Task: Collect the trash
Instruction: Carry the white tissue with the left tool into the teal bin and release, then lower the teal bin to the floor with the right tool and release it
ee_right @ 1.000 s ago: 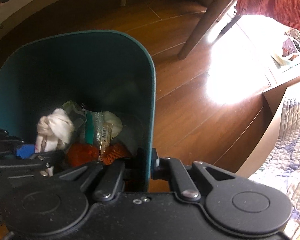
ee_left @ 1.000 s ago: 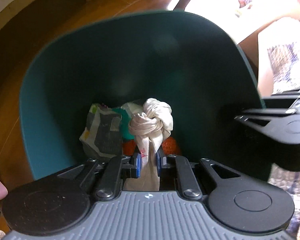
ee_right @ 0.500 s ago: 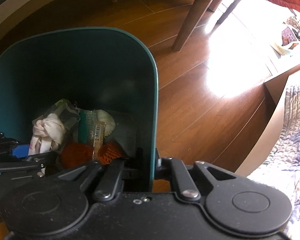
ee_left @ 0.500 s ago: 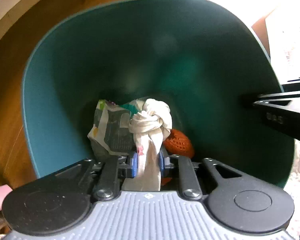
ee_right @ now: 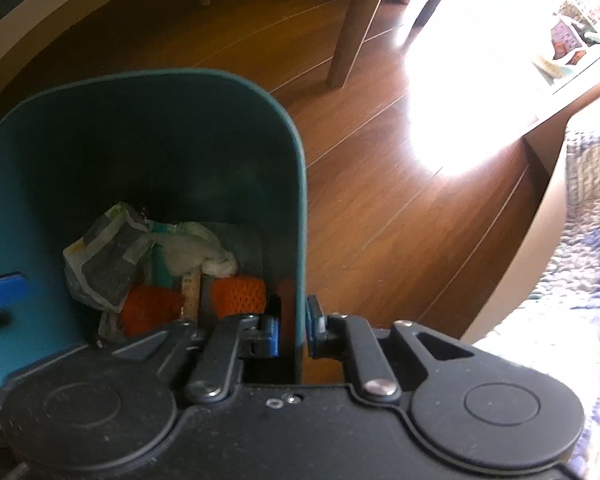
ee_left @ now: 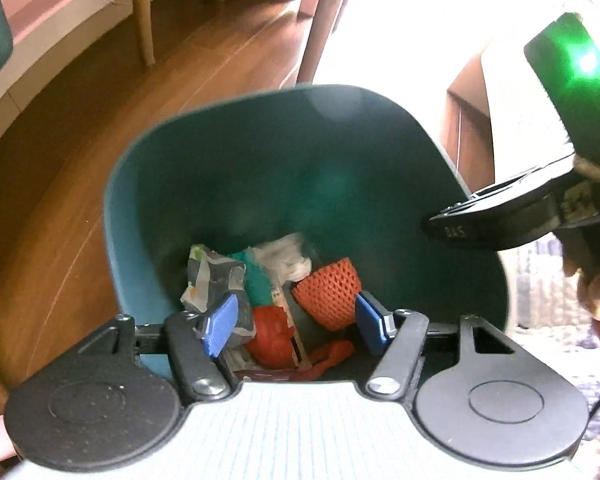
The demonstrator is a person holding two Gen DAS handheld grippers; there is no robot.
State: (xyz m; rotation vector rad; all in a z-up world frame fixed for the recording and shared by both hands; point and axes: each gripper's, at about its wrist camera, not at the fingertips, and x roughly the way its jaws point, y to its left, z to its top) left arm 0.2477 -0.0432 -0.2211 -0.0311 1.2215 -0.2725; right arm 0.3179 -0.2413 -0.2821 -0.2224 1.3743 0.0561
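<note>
A teal trash bin (ee_left: 260, 184) stands on the wooden floor; it also shows in the right wrist view (ee_right: 140, 140). Inside lie a white knotted tissue (ee_left: 288, 260), a grey printed wrapper (ee_left: 212, 276), orange mesh netting (ee_left: 332, 288) and other scraps. In the right wrist view the tissue (ee_right: 196, 248) lies on the pile. My left gripper (ee_left: 296, 320) is open and empty above the bin's near rim. My right gripper (ee_right: 296, 328) is shut on the bin's right wall (ee_right: 298, 240).
Wooden chair legs (ee_left: 142, 12) and a table leg (ee_right: 356, 20) stand on the floor beyond the bin. A quilted cloth on a light surface (ee_right: 588, 220) lies to the right. Strong sunlight washes out the floor at the upper right.
My left gripper has opened and let go of the white knotted tissue, which now lies in the bin. The left gripper has pulled back and up. The right gripper still grips the bin wall.
</note>
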